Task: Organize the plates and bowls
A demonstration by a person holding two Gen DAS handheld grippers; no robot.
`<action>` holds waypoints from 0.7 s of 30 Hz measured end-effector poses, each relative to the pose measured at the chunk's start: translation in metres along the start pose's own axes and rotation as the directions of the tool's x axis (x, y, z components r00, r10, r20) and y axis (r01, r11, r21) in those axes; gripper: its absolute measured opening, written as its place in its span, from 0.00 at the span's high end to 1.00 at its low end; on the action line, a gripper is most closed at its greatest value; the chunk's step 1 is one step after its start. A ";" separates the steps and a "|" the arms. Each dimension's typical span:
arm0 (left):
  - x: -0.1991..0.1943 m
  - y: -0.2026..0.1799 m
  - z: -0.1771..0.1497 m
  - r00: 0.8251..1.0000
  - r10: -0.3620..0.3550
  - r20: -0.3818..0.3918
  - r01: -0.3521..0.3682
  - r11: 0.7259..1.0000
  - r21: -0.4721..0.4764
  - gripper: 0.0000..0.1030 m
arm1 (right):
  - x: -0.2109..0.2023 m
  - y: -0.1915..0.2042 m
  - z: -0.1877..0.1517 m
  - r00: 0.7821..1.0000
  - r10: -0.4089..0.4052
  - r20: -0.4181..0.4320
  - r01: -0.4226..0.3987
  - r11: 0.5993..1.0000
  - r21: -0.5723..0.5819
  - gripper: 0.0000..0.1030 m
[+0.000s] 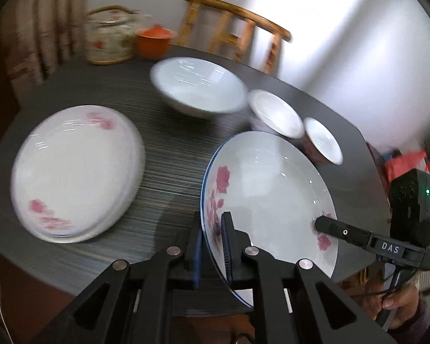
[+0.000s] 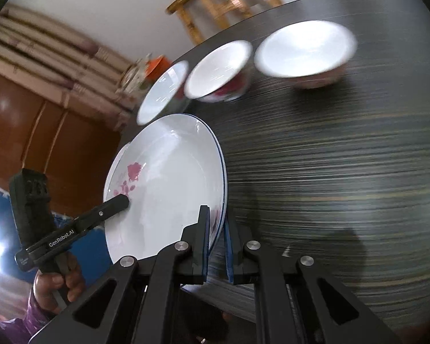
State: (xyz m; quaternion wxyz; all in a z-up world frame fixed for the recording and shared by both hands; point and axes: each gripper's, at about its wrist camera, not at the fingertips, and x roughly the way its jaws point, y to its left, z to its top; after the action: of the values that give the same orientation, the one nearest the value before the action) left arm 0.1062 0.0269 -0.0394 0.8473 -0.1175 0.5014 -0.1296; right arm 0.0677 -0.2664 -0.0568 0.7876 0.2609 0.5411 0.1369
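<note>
A white plate with pink roses and a blue rim (image 1: 272, 189) is held tilted above the dark table by both grippers. My left gripper (image 1: 213, 229) is shut on its near rim. My right gripper (image 2: 216, 229) is shut on the opposite rim of the same plate (image 2: 169, 183); its finger also shows in the left wrist view (image 1: 338, 230). A stack of rose plates (image 1: 77, 172) lies on the table to the left. A large white bowl (image 1: 197, 86) and two smaller bowls (image 1: 275, 113) (image 1: 324, 140) stand behind the held plate.
A floral lidded pot (image 1: 109, 37) and an orange lidded cup (image 1: 153, 40) stand at the table's far edge. A wooden chair (image 1: 235, 25) is behind the table. The striped dark tabletop (image 2: 344, 172) stretches to the right. The left gripper's body (image 2: 34, 215) is at left.
</note>
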 end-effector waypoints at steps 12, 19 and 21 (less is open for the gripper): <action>-0.036 0.127 0.025 0.987 0.134 0.089 -0.116 0.976 -0.182 0.88 | 0.101 0.122 0.027 0.990 0.027 -0.136 -0.048 0.986 -0.158 0.89; -0.033 0.164 0.031 0.974 0.203 0.103 -0.176 0.959 -0.223 0.86 | 0.152 0.169 0.049 0.983 -0.020 -0.184 -0.022 0.975 -0.222 0.89; -0.031 0.169 0.032 0.970 0.221 0.102 -0.194 0.955 -0.223 0.85 | 0.160 0.174 0.052 0.981 -0.030 -0.192 -0.016 0.972 -0.233 0.89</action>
State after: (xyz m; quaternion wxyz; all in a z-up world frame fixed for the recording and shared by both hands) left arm 0.1369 0.1980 -0.0549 0.8689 -0.1615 0.4673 0.0220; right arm 0.1874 -0.0563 -0.0703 0.7567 0.1501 0.5965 0.2215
